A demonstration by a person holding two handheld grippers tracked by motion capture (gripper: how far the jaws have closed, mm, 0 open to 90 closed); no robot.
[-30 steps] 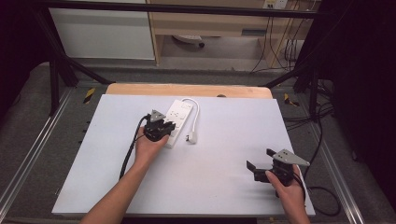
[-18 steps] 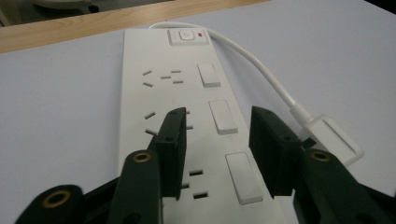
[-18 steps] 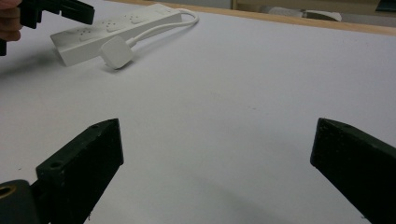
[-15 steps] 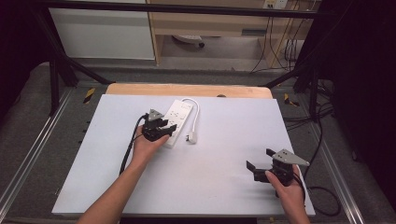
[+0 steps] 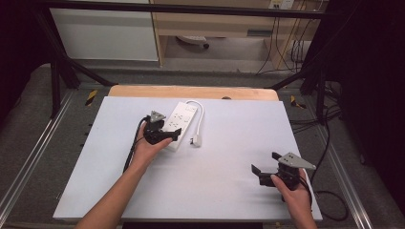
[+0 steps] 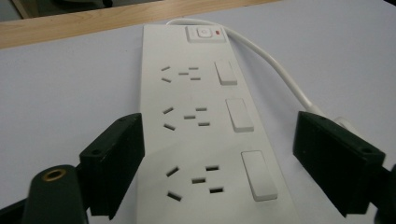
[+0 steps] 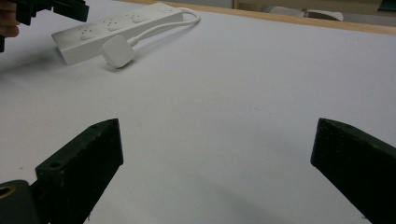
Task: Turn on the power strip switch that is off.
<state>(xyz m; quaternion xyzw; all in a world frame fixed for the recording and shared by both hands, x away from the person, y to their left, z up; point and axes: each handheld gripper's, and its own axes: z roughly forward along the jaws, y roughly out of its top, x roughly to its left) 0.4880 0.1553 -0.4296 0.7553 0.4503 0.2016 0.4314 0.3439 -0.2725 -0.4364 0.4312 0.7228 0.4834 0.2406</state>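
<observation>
Fingers spread wide on the left gripper (image 6: 219,163), jaws straddling the near end of the white power strip (image 6: 205,126), one at nine o'clock, one at three, neither touching! That strip lies flat on the white table (image 5: 229,157), toward its far edge, cable (image 6: 275,60) curling round to the plug (image 7: 117,53) beside it. Right gripper (image 5: 267,171) sits well apart at five o'clock, also gaping, nothing between its jaws.

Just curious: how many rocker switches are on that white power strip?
3 on the power strip: far, middle, near. More may be hidden below the frame.
</observation>
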